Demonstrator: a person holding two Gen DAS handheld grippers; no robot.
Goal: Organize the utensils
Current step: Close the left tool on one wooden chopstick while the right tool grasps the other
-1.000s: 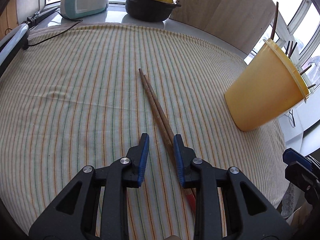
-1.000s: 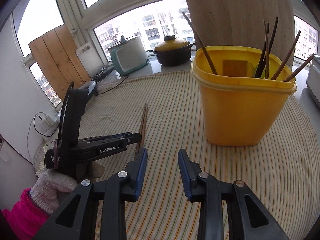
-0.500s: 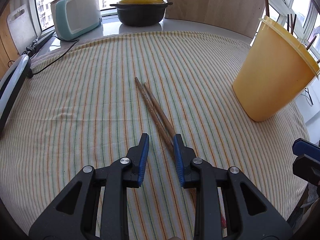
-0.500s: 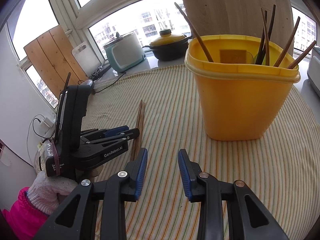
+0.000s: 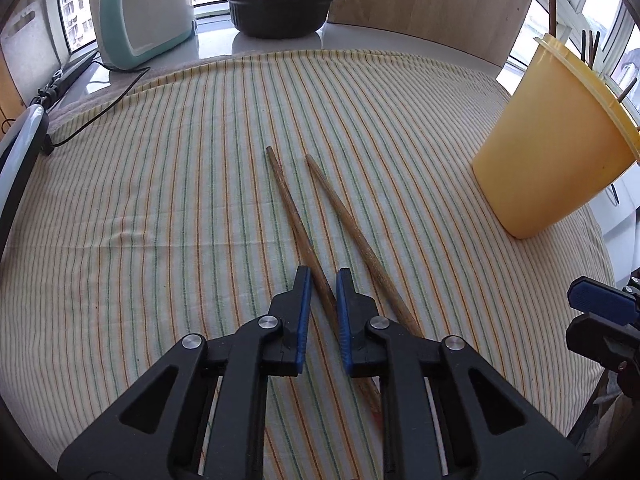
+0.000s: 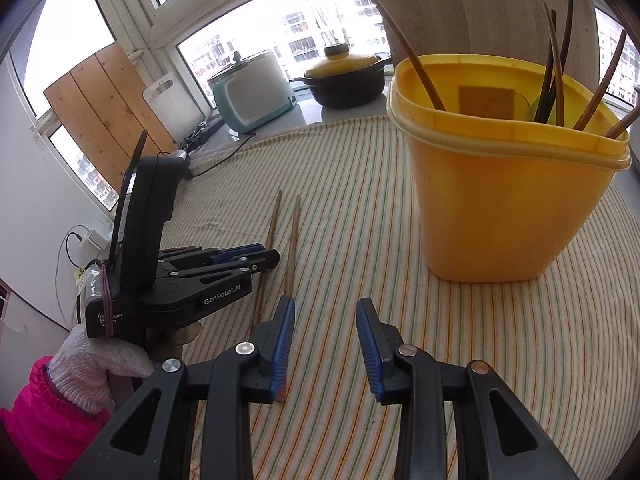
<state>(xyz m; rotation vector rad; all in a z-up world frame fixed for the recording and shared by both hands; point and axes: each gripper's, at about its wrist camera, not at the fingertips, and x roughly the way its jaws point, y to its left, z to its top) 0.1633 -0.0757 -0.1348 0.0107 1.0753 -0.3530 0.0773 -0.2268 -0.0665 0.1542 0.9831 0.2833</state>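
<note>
Since the earlier frames, our left gripper (image 5: 320, 280) has been closing its jaws, and the two chopsticks, which lay side by side, are now fanning apart at their far tips. We are clamping the left chopstick (image 5: 294, 216) between the blue pads, though whether the pads press it fully is hard to tell, while the right chopstick (image 5: 352, 232) is lying loose just beside the jaw at one o'clock and passing under the right finger. Both are resting on the striped cloth (image 5: 160, 200). From the left wrist we are seeing the yellow bin (image 5: 548, 152) only from outside at two o'clock, cut off by the frame edge; the right wrist view is looking into it at one o'clock, showing several chopsticks (image 6: 556, 64) leaning inside. That same view is showing our left gripper side-on at nine o'clock, angled down toward the cloth, held by a hand in a white knit glove (image 6: 100, 364) with a pink sleeve (image 6: 48, 420). Our right gripper (image 6: 325, 344) is hovering with its jaws parted and nothing between them. The near ends of both chopsticks are disappearing under gripper bodies. At twelve o'clock a black pot with a yellow lid (image 5: 280, 4) and a teal cooker (image 5: 144, 16) are standing by the window.
</note>
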